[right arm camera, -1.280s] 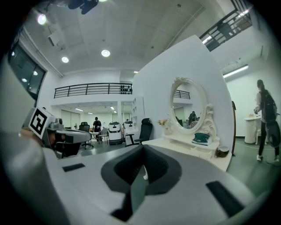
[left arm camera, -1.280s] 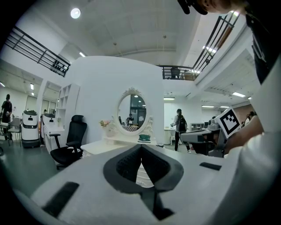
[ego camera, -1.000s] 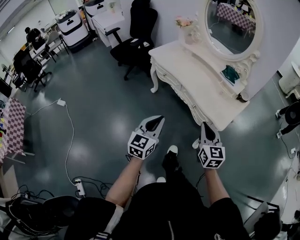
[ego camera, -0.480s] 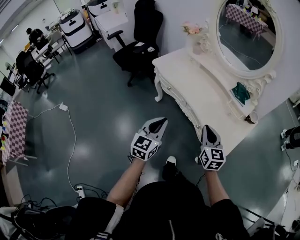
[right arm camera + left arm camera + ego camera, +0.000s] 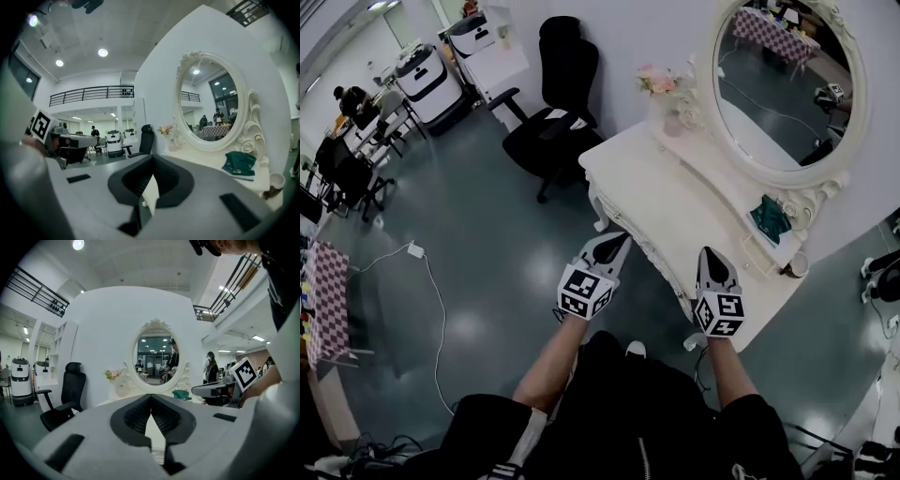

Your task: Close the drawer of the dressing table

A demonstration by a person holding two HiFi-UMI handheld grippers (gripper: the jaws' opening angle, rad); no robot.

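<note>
A person in black clothes [image 5: 623,412] with short sleeves [image 5: 487,420] and a white-toed shoe [image 5: 637,349]. The left gripper [image 5: 621,241] and right gripper [image 5: 709,254] are pale grey pointed shells with black ridged pads [image 5: 137,416]. Each carries a cube [image 5: 584,291] of black-and-white square markers.

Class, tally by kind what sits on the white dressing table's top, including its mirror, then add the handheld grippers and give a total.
Oval mirror: 1
Flower arrangement: 1
Green item: 1
Small cup: 1
Grippers: 2, the left gripper and the right gripper
Total: 6
</note>
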